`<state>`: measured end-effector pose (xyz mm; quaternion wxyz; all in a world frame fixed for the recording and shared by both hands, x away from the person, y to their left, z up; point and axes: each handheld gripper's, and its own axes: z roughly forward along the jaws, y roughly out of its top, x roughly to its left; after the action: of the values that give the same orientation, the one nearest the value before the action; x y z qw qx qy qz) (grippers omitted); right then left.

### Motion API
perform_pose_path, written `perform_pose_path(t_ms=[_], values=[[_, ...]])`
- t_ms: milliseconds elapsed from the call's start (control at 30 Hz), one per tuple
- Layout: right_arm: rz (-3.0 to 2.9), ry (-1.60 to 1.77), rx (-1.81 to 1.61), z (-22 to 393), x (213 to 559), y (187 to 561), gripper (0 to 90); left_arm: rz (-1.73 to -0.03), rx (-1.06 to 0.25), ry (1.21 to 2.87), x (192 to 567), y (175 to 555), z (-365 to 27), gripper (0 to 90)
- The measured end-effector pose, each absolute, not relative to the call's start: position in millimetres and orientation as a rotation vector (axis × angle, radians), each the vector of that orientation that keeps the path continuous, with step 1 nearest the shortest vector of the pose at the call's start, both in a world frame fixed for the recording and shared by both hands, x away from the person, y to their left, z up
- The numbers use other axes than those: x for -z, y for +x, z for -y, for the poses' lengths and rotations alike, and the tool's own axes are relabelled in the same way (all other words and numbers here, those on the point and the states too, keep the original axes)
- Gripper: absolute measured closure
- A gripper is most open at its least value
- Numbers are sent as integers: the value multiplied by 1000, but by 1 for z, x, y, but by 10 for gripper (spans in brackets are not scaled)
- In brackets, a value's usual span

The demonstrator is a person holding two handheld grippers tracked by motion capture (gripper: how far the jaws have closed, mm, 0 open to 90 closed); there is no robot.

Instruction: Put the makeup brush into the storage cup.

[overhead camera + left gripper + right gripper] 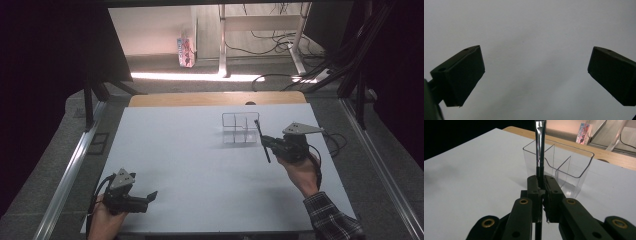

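The clear plastic organizer (564, 167) looks glossy and smooth. The brush (540, 142) has a shiny metal part and a matt black handle. The table cover (190, 165) is matt white; behind it, smooth wood (215, 98).

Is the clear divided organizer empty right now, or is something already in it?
Empty. The clear organizer shows bare compartments through its walls, and the brush is outside it, clamped in the right claw.
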<state>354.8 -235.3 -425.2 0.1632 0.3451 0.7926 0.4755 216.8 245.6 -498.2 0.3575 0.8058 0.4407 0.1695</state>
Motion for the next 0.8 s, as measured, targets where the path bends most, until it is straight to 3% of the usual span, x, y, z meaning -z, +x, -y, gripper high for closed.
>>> perform_pose_path(t_ms=[800], values=[[-2218,983,-1396,226,415,370,840,-1126,-448,2088,498,217,-244,11]])
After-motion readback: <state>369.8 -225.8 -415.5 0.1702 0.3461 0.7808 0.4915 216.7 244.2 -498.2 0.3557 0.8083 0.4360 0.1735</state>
